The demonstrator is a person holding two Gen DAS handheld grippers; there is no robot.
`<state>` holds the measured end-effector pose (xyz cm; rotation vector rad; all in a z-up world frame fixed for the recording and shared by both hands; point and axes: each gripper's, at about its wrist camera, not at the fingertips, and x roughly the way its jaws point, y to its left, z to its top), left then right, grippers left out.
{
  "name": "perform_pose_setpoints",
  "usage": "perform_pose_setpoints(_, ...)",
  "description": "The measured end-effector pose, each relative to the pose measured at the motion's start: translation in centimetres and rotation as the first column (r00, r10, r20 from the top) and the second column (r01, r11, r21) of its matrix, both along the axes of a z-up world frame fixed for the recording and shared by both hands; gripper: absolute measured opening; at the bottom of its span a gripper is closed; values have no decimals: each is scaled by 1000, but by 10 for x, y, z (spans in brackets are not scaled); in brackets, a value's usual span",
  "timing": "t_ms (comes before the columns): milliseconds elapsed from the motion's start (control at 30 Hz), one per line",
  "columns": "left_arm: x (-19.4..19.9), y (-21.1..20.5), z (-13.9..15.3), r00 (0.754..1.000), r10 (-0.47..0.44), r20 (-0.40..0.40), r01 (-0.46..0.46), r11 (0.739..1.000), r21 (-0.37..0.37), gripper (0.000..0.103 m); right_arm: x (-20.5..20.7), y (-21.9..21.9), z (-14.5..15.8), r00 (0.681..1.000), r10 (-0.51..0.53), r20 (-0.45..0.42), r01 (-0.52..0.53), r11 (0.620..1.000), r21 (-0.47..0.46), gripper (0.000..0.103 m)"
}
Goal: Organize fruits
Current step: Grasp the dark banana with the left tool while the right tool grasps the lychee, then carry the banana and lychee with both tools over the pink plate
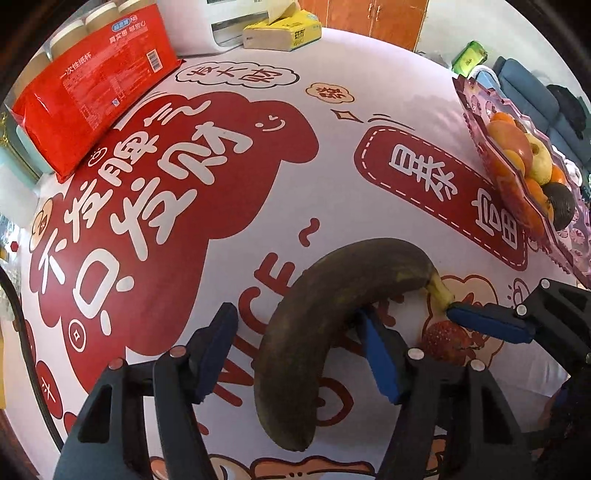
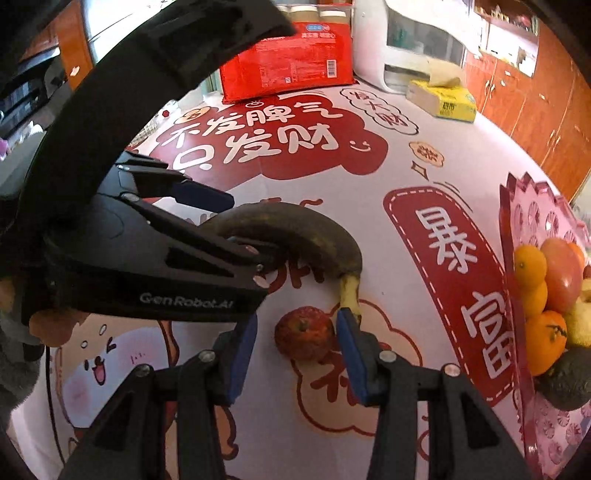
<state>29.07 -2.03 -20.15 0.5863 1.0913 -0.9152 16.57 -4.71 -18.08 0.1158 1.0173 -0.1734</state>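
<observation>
A dark brown, overripe banana (image 1: 306, 332) lies on the printed tablecloth. My left gripper (image 1: 295, 314) straddles its middle with the jaws open; the right pad is against the inner curve and a gap shows at the left pad. In the right wrist view the left gripper (image 2: 236, 225) is over the banana (image 2: 295, 232). A small red fruit (image 2: 303, 332) lies just below the banana's stem. My right gripper (image 2: 297, 319) is open around it, its right pad touching and its left pad apart. A pink tray (image 2: 535, 206) at the right holds oranges, an apple and an avocado.
A red pack of paper cups (image 1: 96, 85) and a yellow tissue pack (image 1: 284, 33) lie at the table's far side, beside a white appliance (image 2: 406, 48). The pink tray (image 1: 476, 107) stands near the right edge. A hand (image 2: 51, 325) holds the left gripper.
</observation>
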Motion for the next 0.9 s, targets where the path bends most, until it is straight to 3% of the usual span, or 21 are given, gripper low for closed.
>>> perform_pose_setpoints(67,-1,0,1,1000,-4,5,4,1000,-7,64,2,1,-2,1000,12,-5,-12,1000,-7,32)
perform_pose_setpoints(100,-2,1,2,1000,-10,4,10,1000,-13,61,2,0,-1,1000,12,-1,-12,1000,-7,32)
perform_pose_setpoints(167,-6,1,4,1000,-28,-1,28,999,-32,46,1,-2,-1,1000,11,1,-11,1000,14,32)
perform_pose_setpoints(300,-11,0,6,1000,-17,26,18,999,-34,41,-5,-4,2,1000,12,11,-12,999,34,32)
perform_pose_setpoints(367,-14,3,7,1000,-1,26,2,999,-42,32,-10,-5,5,1000,13,22,-14,999,39,32)
perform_pose_setpoints(600,-30,21,22,994,96,59,-92,994,-66,29,-25,-8,19,998,18,59,-21,998,60,32)
perform_pose_setpoints(900,-59,43,83,963,251,98,-234,960,-155,29,-58,-19,56,989,25,148,-37,996,79,31)
